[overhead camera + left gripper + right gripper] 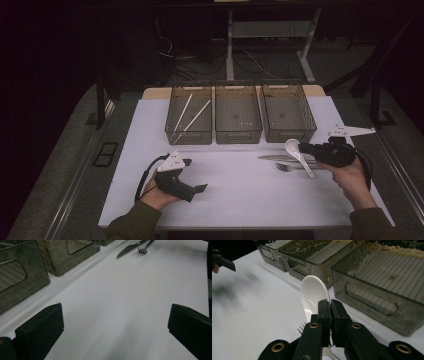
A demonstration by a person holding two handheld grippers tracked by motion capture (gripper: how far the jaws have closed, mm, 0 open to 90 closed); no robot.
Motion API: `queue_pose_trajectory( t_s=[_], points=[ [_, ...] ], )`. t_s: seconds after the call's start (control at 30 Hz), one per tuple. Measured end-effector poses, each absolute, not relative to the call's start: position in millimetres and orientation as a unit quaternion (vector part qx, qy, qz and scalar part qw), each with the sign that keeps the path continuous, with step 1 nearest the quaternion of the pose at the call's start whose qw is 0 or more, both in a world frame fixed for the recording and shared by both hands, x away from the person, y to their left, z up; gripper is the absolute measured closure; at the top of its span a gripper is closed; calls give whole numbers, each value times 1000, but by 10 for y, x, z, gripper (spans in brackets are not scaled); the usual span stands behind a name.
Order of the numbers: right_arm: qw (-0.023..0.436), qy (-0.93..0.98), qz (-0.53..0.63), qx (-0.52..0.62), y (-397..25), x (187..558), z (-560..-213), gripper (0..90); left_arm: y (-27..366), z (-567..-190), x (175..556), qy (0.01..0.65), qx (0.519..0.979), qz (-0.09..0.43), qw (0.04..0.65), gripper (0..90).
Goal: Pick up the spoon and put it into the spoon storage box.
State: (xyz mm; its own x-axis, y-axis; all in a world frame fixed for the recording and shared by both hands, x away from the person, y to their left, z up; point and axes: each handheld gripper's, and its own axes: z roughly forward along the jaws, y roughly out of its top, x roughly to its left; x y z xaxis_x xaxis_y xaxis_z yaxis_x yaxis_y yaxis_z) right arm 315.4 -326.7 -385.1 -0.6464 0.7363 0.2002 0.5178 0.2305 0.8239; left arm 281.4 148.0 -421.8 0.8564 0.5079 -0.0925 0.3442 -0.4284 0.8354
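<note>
Smoked clear plastic bins (238,120), three in a row at upper centre of the high view; the white ceramic soup spoon (314,293) likely goes in one. Keep it level, lift clear of the rim. My right gripper (330,315) is clamped tight on its handle, right of centre; left gripper (187,175) gapes wide, empty.

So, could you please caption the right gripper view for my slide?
Right tool shut on a white soup spoon, beside three clear bins.
</note>
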Motion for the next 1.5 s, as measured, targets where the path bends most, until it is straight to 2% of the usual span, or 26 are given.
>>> queue_pose_trajectory(
  t_s=[0.63,1.13,1.5],
  points=[
    [132,776,475,394,-2932,3620,-3569,868,1477,-4216,2812,252,837,85,478,0],
    [146,778,475,385,-2482,4115,-3268,868,1480,-4215,2817,250,836,83,480,0],
    [156,777,475,382,-2105,4443,-3257,868,1465,-4211,2815,248,836,80,483,0]
  ],
)
